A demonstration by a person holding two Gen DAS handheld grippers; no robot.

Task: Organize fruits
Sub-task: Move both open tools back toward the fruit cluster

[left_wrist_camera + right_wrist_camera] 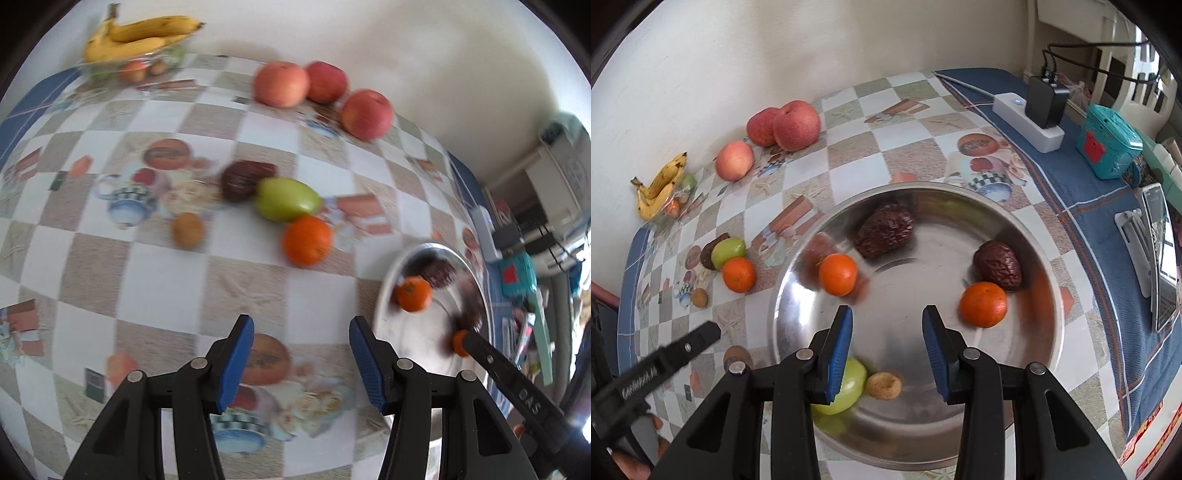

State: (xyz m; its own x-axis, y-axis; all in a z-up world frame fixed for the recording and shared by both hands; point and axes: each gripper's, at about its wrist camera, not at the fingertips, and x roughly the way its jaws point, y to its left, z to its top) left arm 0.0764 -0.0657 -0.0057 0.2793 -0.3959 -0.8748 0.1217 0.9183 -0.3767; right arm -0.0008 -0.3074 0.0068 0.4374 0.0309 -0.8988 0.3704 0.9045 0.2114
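A steel bowl (1027,240) holds two oranges (837,274) (983,304), two dark wrinkled fruits (885,230) (996,264), a green fruit (849,387) and a small brown one (884,385). My right gripper (887,339) hangs open over the bowl, holding nothing. On the checked cloth lie an orange (307,240), a green fruit (286,198), a dark fruit (242,179) and a small brown fruit (188,229). My left gripper (301,363) is open above the cloth, short of them. Three apples (282,83) sit by the wall.
A glass bowl with bananas (140,35) stands at the far corner. A white power strip (1028,123) with a black charger, a teal box (1110,142) and a phone on a stand (1160,258) sit on the blue cloth to the right.
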